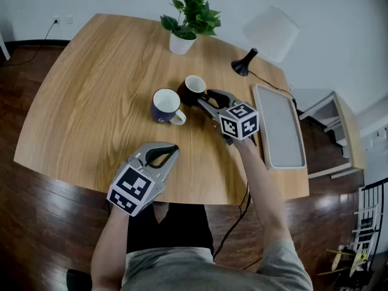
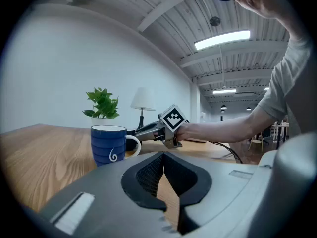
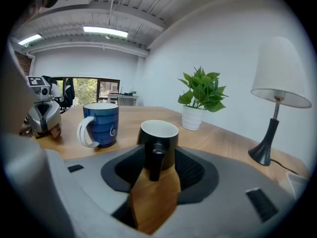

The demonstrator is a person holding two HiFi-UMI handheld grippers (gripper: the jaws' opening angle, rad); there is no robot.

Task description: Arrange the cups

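White walls and a dark wooden floor surround a pale wooden table (image 1: pixel 91 83), which fills most of the head view. Along its right edge lies a long grey tray (image 1: pixel 279 126). At the far right corner stands a lamp (image 1: pixel 270 32) with a white shade and a black foot, its cord trailing off past the tray. A leafy green plant (image 1: pixel 191 14) in a white pot (image 1: pixel 180 43) sits near the middle of the far edge.

Over the near edge the left gripper (image 1: pixel 174 148) hovers, pointing roughly level toward the cups. Its claw is drawn together at the tips with nothing in it; only bare tabletop shows through the slit behind them. The right gripper (image 1: pixel 205 99) reaches in from the right side, tilted down at the table. Its claw stands wide, and the black cup's handle sits in the gap without either pad visibly pressing on it.

Both cups stand upright near the table's middle. The blue cup (image 1: pixel 165 105), white inside with a white handle turned toward the near edge, is the closer one. The black cup (image 1: pixel 194 86), also white inside, stands just beside it toward the far right corner, a small gap between them, its handle turned toward the right gripper.
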